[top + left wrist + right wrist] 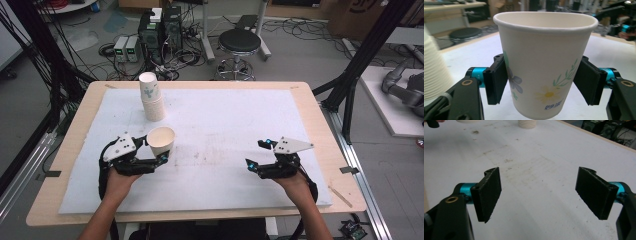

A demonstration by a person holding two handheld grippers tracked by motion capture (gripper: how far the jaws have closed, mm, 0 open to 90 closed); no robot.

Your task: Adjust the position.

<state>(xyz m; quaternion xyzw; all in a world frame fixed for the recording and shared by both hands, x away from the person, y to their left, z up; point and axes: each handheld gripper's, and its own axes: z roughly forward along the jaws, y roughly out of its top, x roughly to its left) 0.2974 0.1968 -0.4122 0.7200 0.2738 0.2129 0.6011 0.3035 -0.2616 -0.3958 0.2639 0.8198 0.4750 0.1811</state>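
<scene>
Writing: the paper cup (546, 62) carries small blue lettering low on its wall, under a yellow daisy; too blurred to read
Print: a purple flower and a green sprig sit on the same wall
Cup place: upright, near the left front part of the white mat (225, 165), between the left tongs' jaws
Nearby: a stack of paper cups (151, 97) stands just behind it, apart from it; a black stool (240, 42) and computer boxes (160, 30) are on the floor beyond the table
Left gripper (156, 151): both black pads lie against the cup's sides, gripping it
Right gripper (537, 192): jaws wide apart over bare mat, holding nothing, well apart from the cup
</scene>
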